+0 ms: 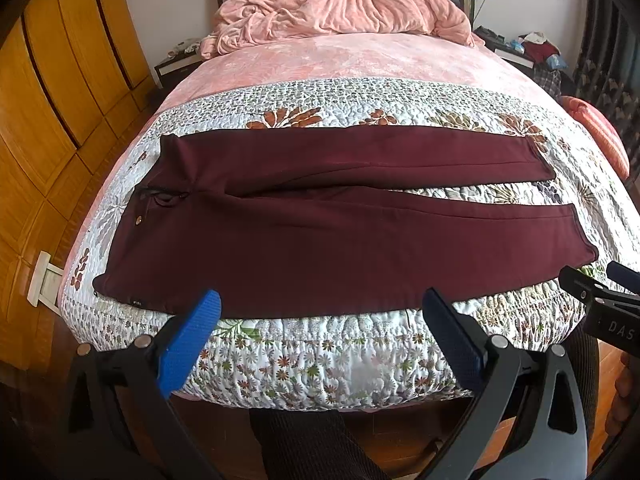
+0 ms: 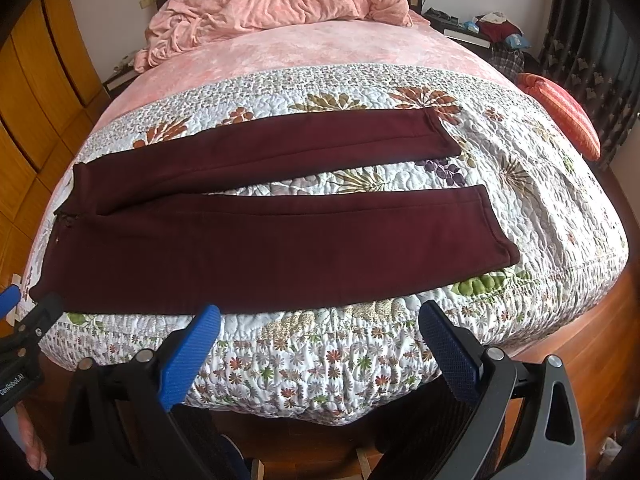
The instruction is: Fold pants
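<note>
In front of the bed, I held my left claw wide apart, with nothing between its blue fingers. My right claw was wide apart too, and it held nothing. Both hung just off the near edge of the bed and touched no cloth.

Just past my claws lay the dark red pants. They were spread flat across the flowered quilt, with the waist on my left and the two legs running out to my right. The near leg lay close to the bed's edge. The far leg lay a little apart from it, so a strip of quilt showed between them near the cuffs.

I think no fold was made yet, so this was the very start. My guess is that the next move called for picking up one leg along its edge, one claw near the waist and one near the cuff, and laying it over the other leg. The cloth looked soft and might sag in the middle.

Farther up the bed was a pink sheet and a bunched pink blanket by the dark headboard. Yellow wooden doors stood on my left. A striped orange cushion sat on my right.
</note>
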Motion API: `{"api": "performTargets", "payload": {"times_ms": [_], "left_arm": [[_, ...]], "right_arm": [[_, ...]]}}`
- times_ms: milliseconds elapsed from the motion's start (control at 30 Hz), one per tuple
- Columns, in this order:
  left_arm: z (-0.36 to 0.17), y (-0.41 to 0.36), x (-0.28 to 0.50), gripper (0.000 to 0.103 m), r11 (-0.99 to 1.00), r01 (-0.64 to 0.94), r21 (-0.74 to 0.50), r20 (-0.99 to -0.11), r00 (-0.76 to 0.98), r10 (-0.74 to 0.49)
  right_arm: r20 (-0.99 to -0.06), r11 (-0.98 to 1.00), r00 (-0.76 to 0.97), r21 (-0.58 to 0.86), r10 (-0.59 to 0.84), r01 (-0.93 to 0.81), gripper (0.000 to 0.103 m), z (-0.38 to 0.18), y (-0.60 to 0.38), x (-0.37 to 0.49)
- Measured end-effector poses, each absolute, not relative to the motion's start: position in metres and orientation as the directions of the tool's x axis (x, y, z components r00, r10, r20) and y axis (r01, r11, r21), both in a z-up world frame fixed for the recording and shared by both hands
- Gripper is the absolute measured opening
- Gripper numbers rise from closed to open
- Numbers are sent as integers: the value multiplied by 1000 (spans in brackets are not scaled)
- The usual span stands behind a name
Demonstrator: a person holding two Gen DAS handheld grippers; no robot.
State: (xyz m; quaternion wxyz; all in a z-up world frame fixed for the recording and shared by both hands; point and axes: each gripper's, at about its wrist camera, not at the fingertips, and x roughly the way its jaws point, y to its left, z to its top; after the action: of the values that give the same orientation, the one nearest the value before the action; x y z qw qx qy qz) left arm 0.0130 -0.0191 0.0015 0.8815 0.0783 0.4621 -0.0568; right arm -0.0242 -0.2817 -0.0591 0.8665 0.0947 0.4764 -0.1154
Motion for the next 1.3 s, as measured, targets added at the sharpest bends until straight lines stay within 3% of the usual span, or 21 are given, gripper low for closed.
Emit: {"api": "performTargets", "payload": {"times_ms": [1300], "left_arm": [[-14,-19,29,100,981,178,76,-846,532,-31]], "right_arm": [[-843,957,532,83,-80,276,99,-61,-315,-6]]}}
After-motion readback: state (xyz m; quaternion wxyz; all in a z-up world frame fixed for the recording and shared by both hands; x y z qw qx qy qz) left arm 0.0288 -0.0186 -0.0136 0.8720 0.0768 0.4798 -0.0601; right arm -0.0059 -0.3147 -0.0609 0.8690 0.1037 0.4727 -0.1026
